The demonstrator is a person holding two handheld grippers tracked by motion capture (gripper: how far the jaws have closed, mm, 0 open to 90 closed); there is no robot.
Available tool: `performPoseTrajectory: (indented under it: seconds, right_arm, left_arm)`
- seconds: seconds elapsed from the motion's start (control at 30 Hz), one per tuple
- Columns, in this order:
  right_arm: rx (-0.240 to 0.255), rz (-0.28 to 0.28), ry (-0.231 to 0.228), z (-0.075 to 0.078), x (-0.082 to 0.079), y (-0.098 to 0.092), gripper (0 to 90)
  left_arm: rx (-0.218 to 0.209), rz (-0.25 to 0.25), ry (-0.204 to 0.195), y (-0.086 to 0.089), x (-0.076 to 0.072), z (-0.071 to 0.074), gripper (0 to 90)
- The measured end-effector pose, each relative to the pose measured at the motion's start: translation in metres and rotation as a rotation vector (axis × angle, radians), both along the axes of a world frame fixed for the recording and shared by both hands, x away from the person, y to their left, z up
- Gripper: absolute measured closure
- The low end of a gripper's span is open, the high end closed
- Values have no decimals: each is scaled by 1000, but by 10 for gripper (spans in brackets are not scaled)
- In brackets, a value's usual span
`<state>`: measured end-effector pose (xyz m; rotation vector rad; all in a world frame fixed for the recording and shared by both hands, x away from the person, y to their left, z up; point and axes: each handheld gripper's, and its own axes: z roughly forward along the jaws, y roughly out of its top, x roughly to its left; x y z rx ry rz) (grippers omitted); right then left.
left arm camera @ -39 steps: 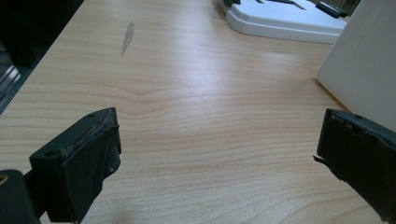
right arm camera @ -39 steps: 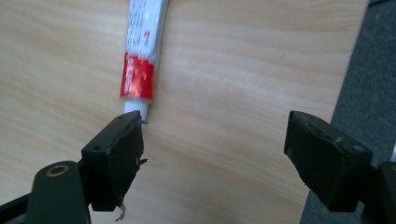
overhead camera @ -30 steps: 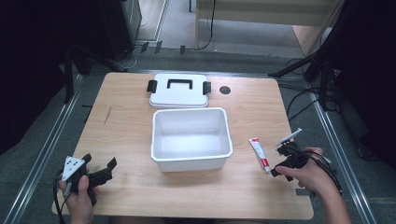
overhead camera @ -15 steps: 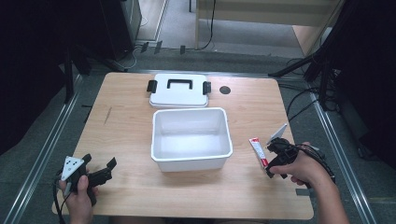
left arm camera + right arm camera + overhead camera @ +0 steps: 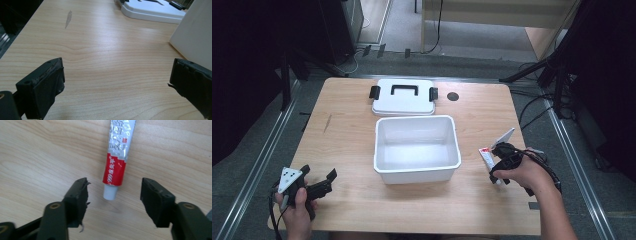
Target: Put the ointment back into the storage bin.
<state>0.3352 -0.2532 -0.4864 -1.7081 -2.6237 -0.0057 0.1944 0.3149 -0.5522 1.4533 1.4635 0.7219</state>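
Red-and-silver tube [image 5: 118, 157], white cap, flat on wooden table [image 5: 37, 157].

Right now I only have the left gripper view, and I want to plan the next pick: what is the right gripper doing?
Observer: The right gripper is open, its jaws on either side of the capped end of a red and white tube that lies flat on the table. They do not touch it.
Operator: And the white wall at my right, is anything inside?
Observer: That is a white bin, and it is empty.
Operator: Where is the tube from the bin?
Observer: On the bin's right in the high view, apart from it.
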Motion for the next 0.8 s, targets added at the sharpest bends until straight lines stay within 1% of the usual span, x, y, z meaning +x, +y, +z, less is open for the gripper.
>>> performPoseTrajectory:
  seconds: [0.03, 0.1, 0.13, 0.17, 0.23, 0.3, 0.37, 0.4, 0.43, 0.47, 0.57, 0.6, 0.63, 0.8]
  right_arm:
    - [1, -10, 0, 0, 3, 2, 437]
    - [-2, -16, -1, 0, 5, 3, 446]
    - [-11, -18, -5, 0, 7, 4, 452]
    - [-22, -22, -19, 0, 11, 6, 457]
    - [-23, -26, -21, -1, 12, 6, 468]
    - [-11, -51, -8, -2, 16, 8, 489]
    - [-16, -51, -7, -5, 18, 10, 509]
    - [-27, -48, -9, -5, 20, 12, 521]
    - [-56, -46, -16, -7, 22, 13, 543]
    - [-56, -46, -16, -7, 22, 13, 543]
    - [-65, -45, -18, -8, 26, 15, 583]
    - [-66, -55, -11, -9, 27, 17, 598]
    - [-66, -71, -10, -9, 29, 18, 631]
    - [-74, -61, -20, -12, 32, 20, 652]
  left_arm:
    - [0, 1, 0, 0, 0, 0, 1]
    - [1, 0, 0, 0, 0, 0, 1]
    - [1, 0, 0, 0, 0, 0, 1]
    - [1, 0, 0, 0, 0, 0, 1]
    - [0, 1, 0, 0, 0, 0, 1]
    - [-1, 0, 1, 0, 0, 0, 1]
    - [0, -1, 1, 0, 0, 0, 1]
    - [0, 0, 1, 0, 0, 0, 1]
    - [0, -1, 1, 0, 0, 0, 1]
    - [1, 0, 1, 0, 0, 0, 1]
    - [1, -1, 1, 0, 0, 0, 1]
    - [2, -1, 1, 0, 0, 0, 1]
    - [2, -1, 2, 0, 0, 0, 1]
    - [4, -2, 3, 0, 0, 0, 1]
